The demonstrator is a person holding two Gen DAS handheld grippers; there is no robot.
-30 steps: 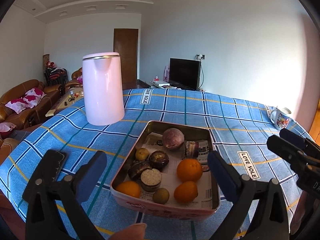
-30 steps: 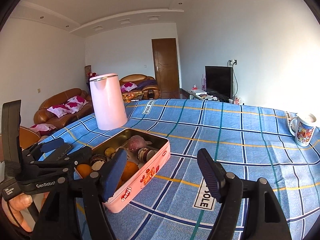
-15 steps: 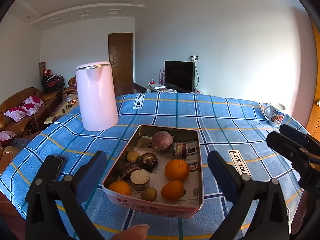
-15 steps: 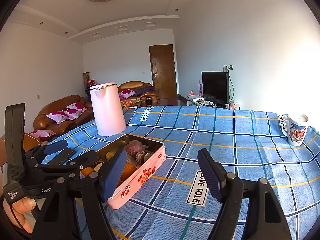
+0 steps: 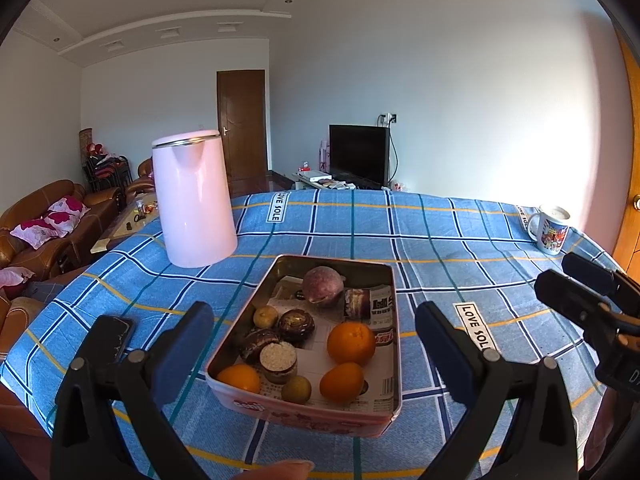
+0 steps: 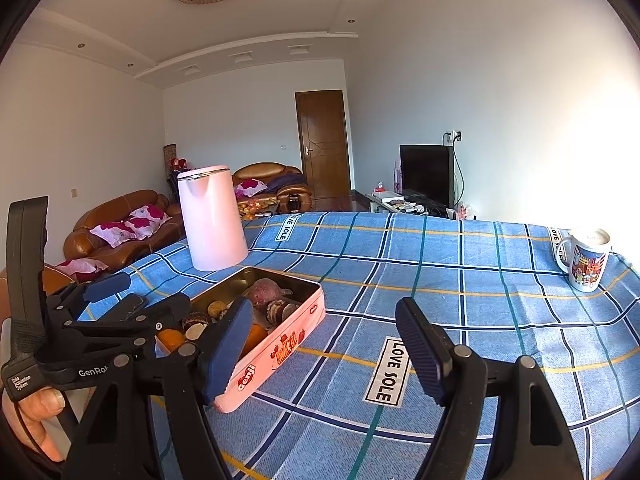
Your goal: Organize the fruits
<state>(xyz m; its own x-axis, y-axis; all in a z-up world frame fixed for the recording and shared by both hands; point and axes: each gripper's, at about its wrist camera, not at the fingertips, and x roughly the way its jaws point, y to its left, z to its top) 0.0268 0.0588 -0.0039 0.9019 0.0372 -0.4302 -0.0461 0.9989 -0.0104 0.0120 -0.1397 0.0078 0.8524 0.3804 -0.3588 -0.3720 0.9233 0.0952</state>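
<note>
A pink tin (image 5: pixel 296 412) sits on the blue checked tablecloth. It holds three oranges (image 5: pixel 351 342), a purple passion fruit (image 5: pixel 322 283), small brownish fruits (image 5: pixel 265 316), dark round items and wrapped snacks. My left gripper (image 5: pixel 314 344) is open and empty, hovering above the near end of the tin. My right gripper (image 6: pixel 320 344) is open and empty, over the cloth to the right of the tin (image 6: pixel 280 350). The left gripper shows in the right wrist view (image 6: pixel 132 304), and the right gripper's fingers (image 5: pixel 576 292) show at the right edge of the left wrist view.
A tall pink kettle (image 5: pixel 192 200) stands behind the tin on the left. A printed mug (image 5: pixel 550 230) stands at the far right table edge. A dark phone (image 5: pixel 114 336) lies left of the tin. Sofas, a door and a TV are beyond the table.
Both grippers have risen and pulled back a little; the tin and kettle now look smaller and farther. Both stay open and empty. Nothing on the table has moved.
</note>
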